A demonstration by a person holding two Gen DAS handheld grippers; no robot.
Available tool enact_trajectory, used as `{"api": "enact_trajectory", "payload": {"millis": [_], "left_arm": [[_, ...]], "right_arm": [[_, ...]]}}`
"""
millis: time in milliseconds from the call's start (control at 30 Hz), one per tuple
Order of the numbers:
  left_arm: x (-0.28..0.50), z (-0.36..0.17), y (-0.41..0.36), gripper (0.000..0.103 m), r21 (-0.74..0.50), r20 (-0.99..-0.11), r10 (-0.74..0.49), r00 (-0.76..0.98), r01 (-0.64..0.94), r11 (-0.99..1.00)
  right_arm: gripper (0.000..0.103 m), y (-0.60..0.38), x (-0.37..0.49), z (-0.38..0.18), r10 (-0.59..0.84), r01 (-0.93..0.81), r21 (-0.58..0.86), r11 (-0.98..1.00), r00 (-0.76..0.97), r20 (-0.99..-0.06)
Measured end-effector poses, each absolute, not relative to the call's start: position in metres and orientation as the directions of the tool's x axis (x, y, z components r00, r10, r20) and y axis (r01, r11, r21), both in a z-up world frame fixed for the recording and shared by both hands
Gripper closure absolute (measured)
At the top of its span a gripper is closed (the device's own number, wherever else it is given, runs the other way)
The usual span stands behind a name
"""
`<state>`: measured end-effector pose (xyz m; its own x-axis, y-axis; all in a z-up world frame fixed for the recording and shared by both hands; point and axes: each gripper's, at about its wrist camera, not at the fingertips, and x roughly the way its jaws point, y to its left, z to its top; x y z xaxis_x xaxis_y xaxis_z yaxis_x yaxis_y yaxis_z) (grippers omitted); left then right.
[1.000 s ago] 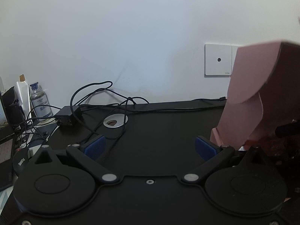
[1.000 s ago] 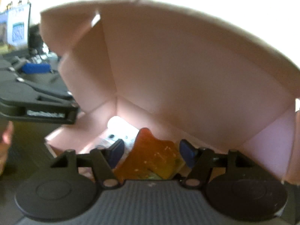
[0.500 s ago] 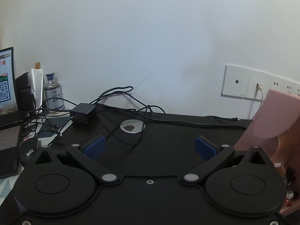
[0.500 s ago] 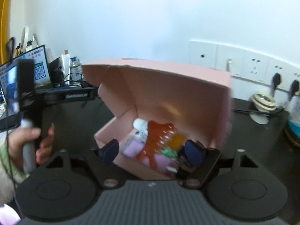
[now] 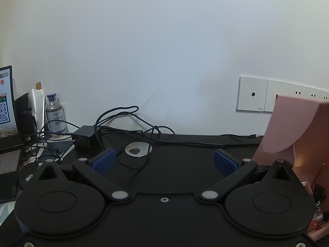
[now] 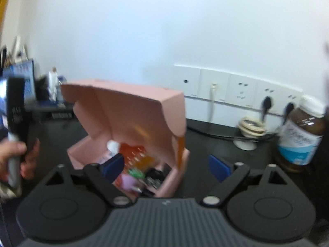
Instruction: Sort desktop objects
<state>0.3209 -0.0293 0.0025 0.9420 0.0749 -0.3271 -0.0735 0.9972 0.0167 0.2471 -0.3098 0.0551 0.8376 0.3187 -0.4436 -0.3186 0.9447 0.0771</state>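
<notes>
A pink cardboard box [image 6: 131, 111] stands on the black desk with its lid raised, and several small items lie inside, among them an orange packet [image 6: 135, 154]. My right gripper [image 6: 166, 165] hovers just in front of the box, its jaws opening, and no pad presses on anything. In the left wrist view the same pink box [image 5: 296, 131] shows at the right edge. My left gripper [image 5: 163, 160] is open over bare desk, left of the box, with nothing between its fingers. A hand [image 6: 12, 154] holds the left gripper's handle.
Black cables and a power adapter [image 5: 86, 134] lie behind a round cable grommet [image 5: 138, 150]. A laptop [image 5: 7, 123] and small bottle [image 5: 55, 116] stand at the left. Wall sockets [image 6: 236, 91], a cable coil [image 6: 250, 125] and a brown jar [image 6: 302, 131] sit right of the box.
My right gripper has pulled back out of the box and its jaws have widened; the orange packet stays inside. The box has slid toward the right edge of the left wrist view.
</notes>
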Motion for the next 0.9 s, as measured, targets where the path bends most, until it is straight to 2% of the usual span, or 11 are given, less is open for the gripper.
{"api": "enact_trajectory", "payload": {"millis": [133, 367, 567, 900], "left_arm": [[0.320, 0.003, -0.031, 0.000, 0.025, -0.322, 0.076, 0.944, -0.072, 0.997], [0.321, 0.000, -0.032, 0.000, 0.025, -0.345, 0.079, 0.935, -0.075, 0.997], [0.317, -0.004, -0.036, 0.001, 0.080, -0.350, 0.106, 0.931, -0.083, 0.993], [0.314, -0.010, -0.034, 0.000, 0.102, -0.390, 0.099, 0.916, -0.064, 0.993]], "right_arm": [[0.014, -0.315, 0.263, 0.064, 0.433, -0.357, 0.249, 0.900, 0.795, -0.425], [0.011, -0.321, 0.274, 0.062, 0.509, -0.318, 0.457, 0.830, 0.767, -0.391], [0.010, -0.320, 0.273, 0.052, 0.507, -0.311, 0.460, 0.831, 0.766, -0.397], [0.008, -0.316, 0.279, 0.044, 0.498, -0.293, 0.458, 0.839, 0.754, -0.429]]}}
